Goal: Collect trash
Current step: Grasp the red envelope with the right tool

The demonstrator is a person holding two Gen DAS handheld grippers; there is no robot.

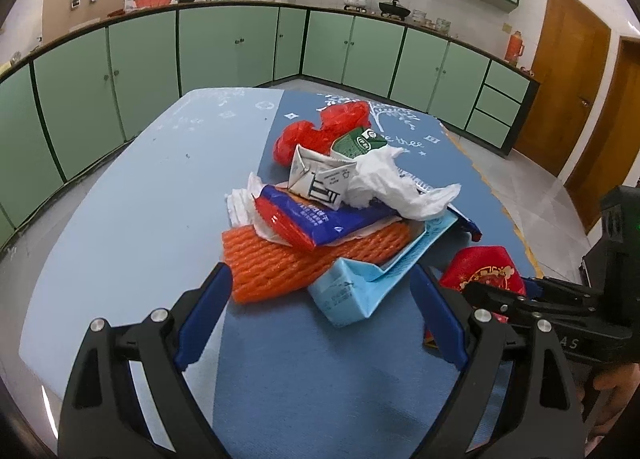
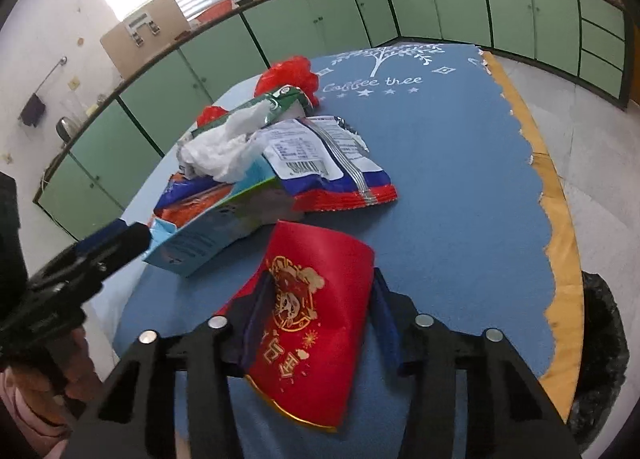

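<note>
Left gripper [image 1: 322,291]: blue-padded fingers spread wide, nothing between them, hanging just short of the heap; I judge it is lined up to take the nearest piece.
Orange foam net [image 1: 280,263]: just ahead of the left finger tip, at the bottom of the heap. Soft ribbed mesh, springy, a flattened tube; it would likely squash under a pinch.
Light blue carton [image 1: 360,287]: straight ahead between the two fingers, nearest piece of the trash. Thin card, crushed and folded open, sharp creases; its raised edge looks like the easiest grip.
Snack bag [image 1: 320,219]: beyond the carton, lying over the net. Glossy film, blue and red, crimped end, slippery.
White carton [image 1: 320,179]: farther ahead, on top. Folded card, flattened.
Tissue [image 1: 392,187]: ahead and right of centre, crumpled, soft, draped over the heap.
Red plastic bag [image 1: 320,131]: farthest from the fingers, behind the heap; thin, bunched, shiny.
Table cover [image 1: 300,371]: blue felt-like cloth under everything, printed with a white tree.
Right gripper [image 2: 316,299]: closed down on the red packet [image 2: 316,319], a finger on either side, holding it clear of the heap.
Red packet: stiff glossy paper with gold print, bowed into a curve by the squeeze.
Black bag [image 2: 600,359]: right of the right gripper, below the table edge, dark crinkled plastic; probably where the trash goes.
</note>
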